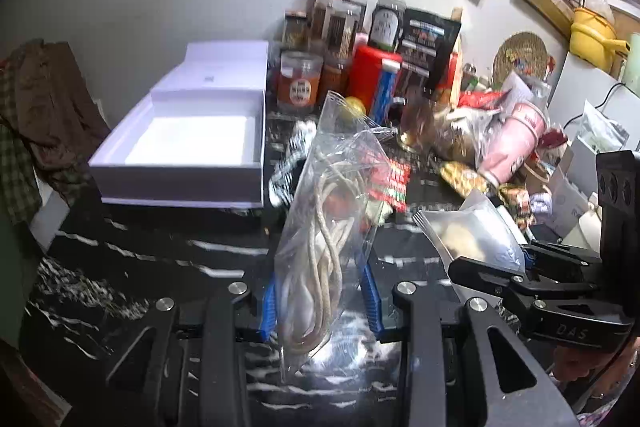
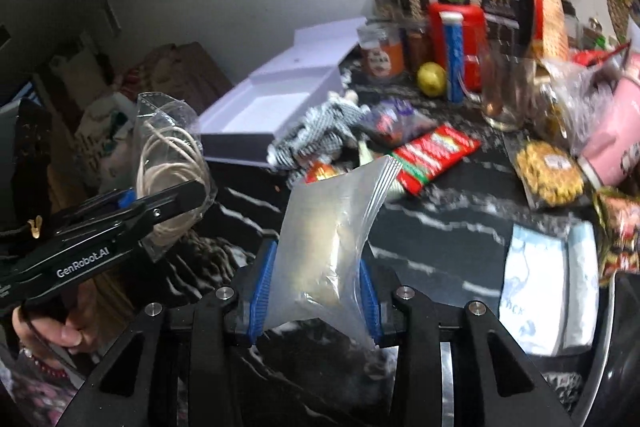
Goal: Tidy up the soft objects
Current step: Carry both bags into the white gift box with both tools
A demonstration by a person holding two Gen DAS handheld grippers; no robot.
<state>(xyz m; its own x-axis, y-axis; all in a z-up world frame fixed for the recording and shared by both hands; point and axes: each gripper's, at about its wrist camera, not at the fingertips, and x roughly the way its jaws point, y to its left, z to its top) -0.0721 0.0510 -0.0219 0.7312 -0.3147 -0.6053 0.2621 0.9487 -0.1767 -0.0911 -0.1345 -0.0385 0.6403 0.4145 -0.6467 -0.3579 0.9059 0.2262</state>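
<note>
Two bags are held above the black, white-veined tabletop [image 1: 140,251]. Left wrist view: the left gripper [image 1: 320,303] fingers pinch a clear plastic bag of coiled cream cord [image 1: 324,227], right of the open white box [image 1: 192,143]. Right wrist view: the right gripper [image 2: 316,291] fingers clamp a frosted zip bag with pale filling [image 2: 328,239].

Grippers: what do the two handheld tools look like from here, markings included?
Both are black, angular frames with silver bolts and blue ribbed finger pads. The left gripper reads "GenRobot.AI" in white on its side; the right gripper has "DAS" embossed. A red bead bracelet sits at the left wrist.
</note>
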